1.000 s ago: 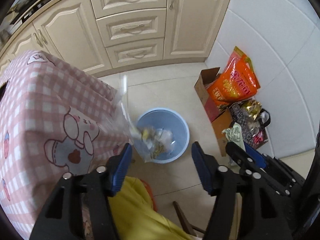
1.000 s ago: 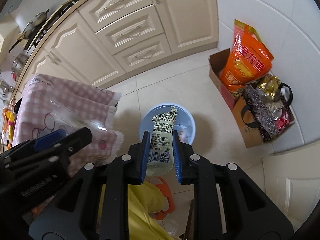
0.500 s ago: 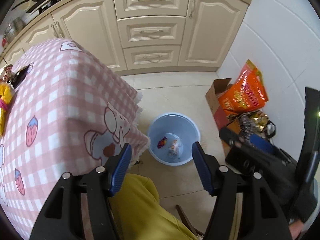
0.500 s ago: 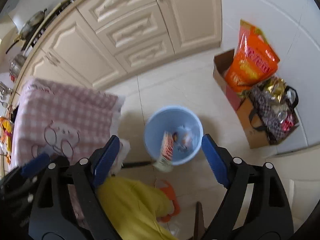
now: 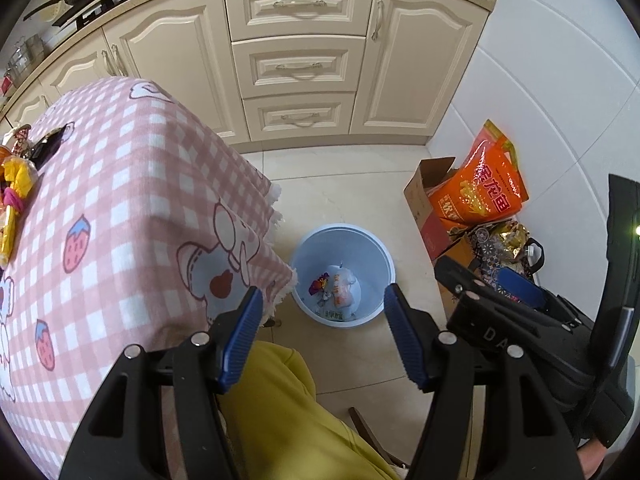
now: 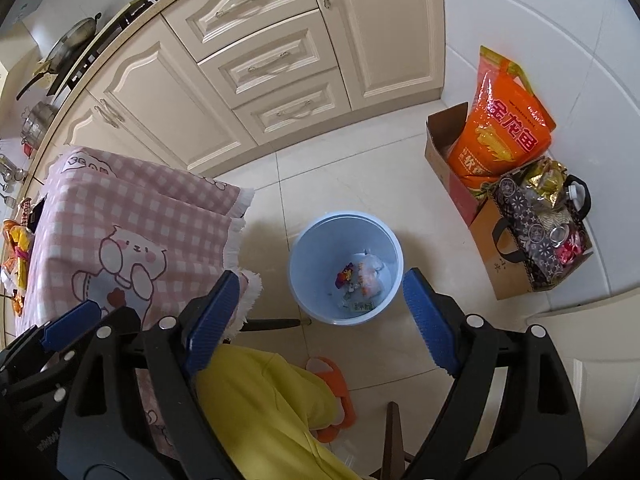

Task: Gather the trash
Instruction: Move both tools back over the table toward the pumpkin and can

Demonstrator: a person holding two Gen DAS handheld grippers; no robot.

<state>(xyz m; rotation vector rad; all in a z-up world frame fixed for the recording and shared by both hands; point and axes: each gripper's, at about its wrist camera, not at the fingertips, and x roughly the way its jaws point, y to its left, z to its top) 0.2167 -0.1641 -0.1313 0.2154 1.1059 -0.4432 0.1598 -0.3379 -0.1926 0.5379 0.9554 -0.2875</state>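
A light blue bin (image 5: 376,248) stands on the tiled floor beside the table; it also shows in the right wrist view (image 6: 306,248). Wrappers and a clear plastic bag (image 5: 340,292) lie at its bottom, seen too in the right wrist view (image 6: 364,276). My left gripper (image 5: 324,328) is open and empty, high above the bin. My right gripper (image 6: 320,316) is open and empty, also above the bin. More wrappers (image 5: 14,184) lie on the table's far left.
A table with a pink checked cloth (image 5: 120,208) fills the left. Cream cabinets (image 5: 296,68) stand behind. A cardboard box with an orange bag (image 6: 504,136) and a patterned bag (image 6: 536,224) sit right. A yellow-clad leg (image 6: 272,412) and orange slipper (image 6: 336,396) are below.
My left gripper let go of the clear bag of trash and my right let go of the green wrapper; both fell into the bin. Both grippers have risen.
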